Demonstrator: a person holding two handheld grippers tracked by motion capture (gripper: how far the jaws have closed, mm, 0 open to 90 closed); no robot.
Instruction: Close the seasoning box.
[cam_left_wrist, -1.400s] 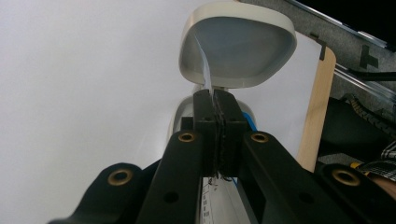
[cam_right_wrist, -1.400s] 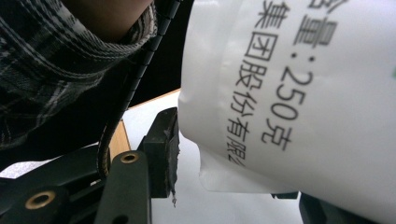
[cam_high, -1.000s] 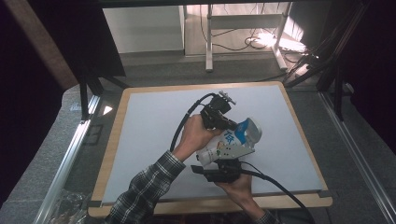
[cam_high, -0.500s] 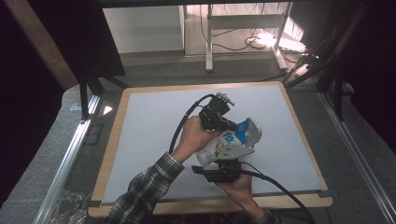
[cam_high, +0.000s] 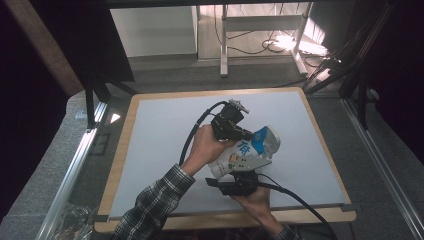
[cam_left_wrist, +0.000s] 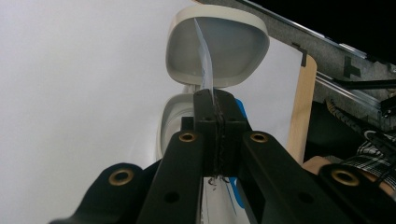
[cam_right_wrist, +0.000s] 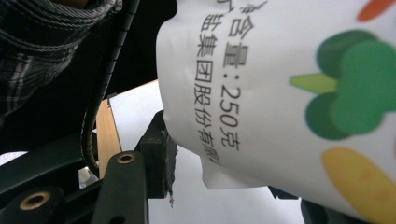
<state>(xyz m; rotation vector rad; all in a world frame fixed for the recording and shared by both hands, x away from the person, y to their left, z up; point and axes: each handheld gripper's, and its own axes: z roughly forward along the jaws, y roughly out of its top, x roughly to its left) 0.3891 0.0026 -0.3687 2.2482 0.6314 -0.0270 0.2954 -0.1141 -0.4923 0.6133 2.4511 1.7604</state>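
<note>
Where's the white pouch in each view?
High view: centre-right of the table, pouch between left claw and right claw.
Left gripper view: top centre, its open cap above the shut claw, which pinches a film strip.
Right gripper view: upper right, printed side, gripped by that claw.
Shared landmark: the table's wooden edge.

Wood-edged table (cam_high: 325, 145) under 1 white sheet (cam_high: 155, 150) covering its top.
</note>
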